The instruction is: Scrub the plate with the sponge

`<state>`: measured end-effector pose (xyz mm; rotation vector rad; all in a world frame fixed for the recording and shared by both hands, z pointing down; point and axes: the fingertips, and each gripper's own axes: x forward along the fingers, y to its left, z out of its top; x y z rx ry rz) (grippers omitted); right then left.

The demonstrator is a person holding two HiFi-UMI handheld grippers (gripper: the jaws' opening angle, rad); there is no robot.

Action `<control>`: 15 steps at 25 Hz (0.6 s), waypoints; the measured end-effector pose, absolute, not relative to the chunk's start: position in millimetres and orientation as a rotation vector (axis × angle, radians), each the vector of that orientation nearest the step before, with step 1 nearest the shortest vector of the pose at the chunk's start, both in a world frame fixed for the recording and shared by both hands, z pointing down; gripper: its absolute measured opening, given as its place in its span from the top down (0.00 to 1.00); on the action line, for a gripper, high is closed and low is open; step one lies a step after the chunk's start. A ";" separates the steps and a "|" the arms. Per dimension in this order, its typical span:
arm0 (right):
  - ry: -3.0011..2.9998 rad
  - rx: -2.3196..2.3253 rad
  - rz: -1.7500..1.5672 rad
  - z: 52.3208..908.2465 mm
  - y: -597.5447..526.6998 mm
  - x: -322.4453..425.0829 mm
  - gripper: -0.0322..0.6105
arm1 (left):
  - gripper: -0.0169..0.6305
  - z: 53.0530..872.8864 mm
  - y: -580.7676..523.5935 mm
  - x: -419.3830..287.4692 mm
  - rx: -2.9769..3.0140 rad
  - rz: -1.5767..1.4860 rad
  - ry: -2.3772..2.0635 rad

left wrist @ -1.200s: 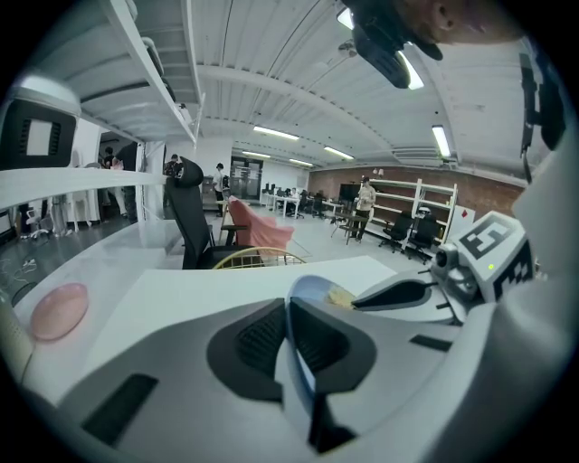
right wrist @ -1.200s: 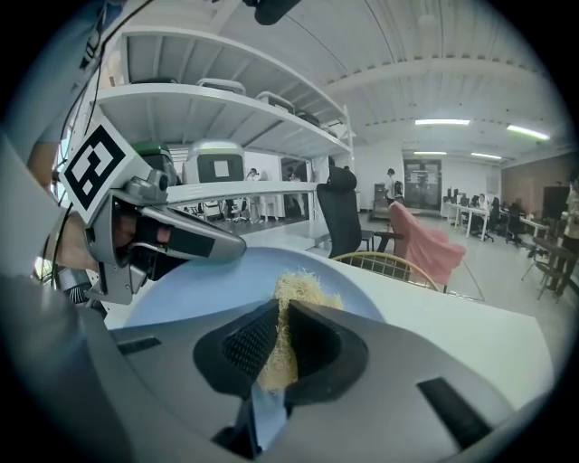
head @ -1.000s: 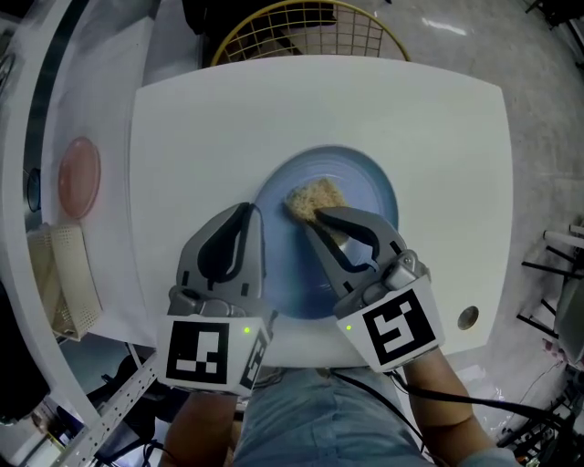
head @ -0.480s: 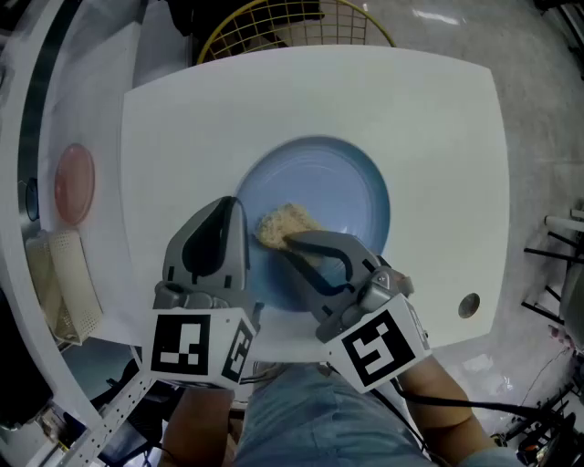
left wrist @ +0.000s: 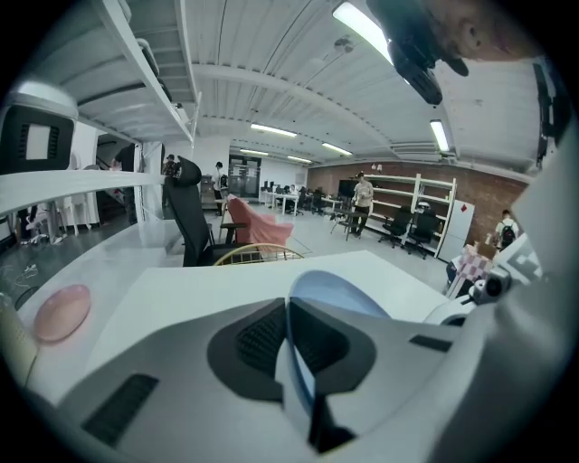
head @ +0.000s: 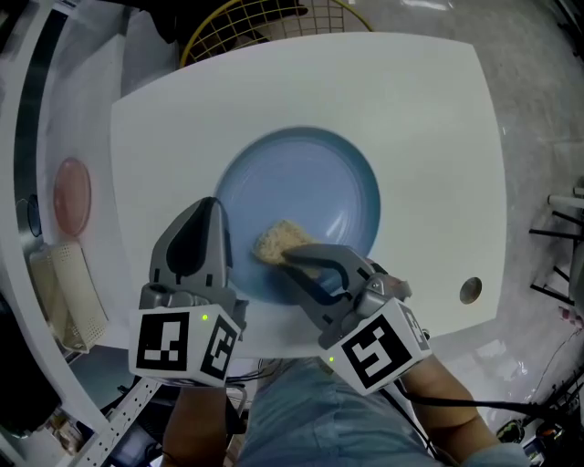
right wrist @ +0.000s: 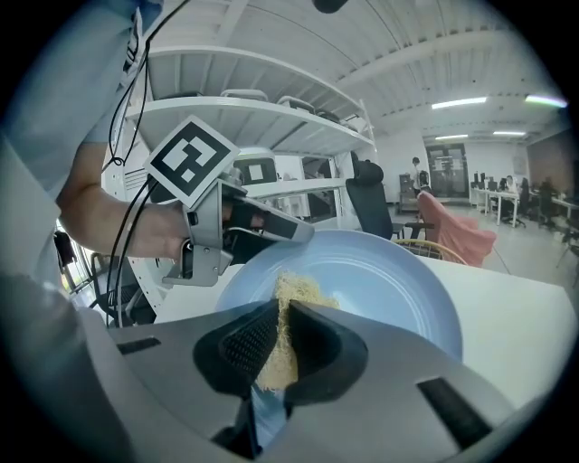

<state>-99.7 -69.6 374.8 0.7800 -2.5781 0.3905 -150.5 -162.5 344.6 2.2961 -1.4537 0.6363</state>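
A light blue plate [head: 319, 182] lies in the middle of the white table [head: 429, 137]. My left gripper [head: 211, 230] is shut on the plate's left rim; in the left gripper view the rim [left wrist: 339, 291] runs between its closed jaws. My right gripper [head: 290, 255] is shut on a tan, fibrous sponge [head: 277, 240] that rests on the near left part of the plate. In the right gripper view the sponge [right wrist: 294, 294] sticks out past the gripper [right wrist: 279, 336] onto the plate [right wrist: 389, 276], and the left gripper [right wrist: 270, 226] holds the far rim.
A pink round disc [head: 71, 196] and a beige mesh item [head: 71, 287] lie on the curved white counter at left. A yellow wire basket [head: 242, 25] stands beyond the table's far edge. A round grommet [head: 470, 290] sits near the table's right corner.
My right gripper has dragged the sponge from the far part of the plate toward me, onto its near left part. The left gripper has kept its hold on the rim.
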 end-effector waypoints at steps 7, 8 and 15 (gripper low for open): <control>-2.531 0.829 0.436 387.5 -58.4 -78.4 0.89 | 0.94 344.3 -159.4 -151.9 2.301 0.659 -1.457; -2.521 0.845 0.442 389.6 -57.9 -73.8 0.89 | 0.94 343.5 -159.3 -151.7 2.305 0.662 -1.458; -2.442 0.962 0.505 402.4 -62.0 -40.5 0.89 | 0.94 340.1 -157.7 -147.4 2.324 0.687 -1.456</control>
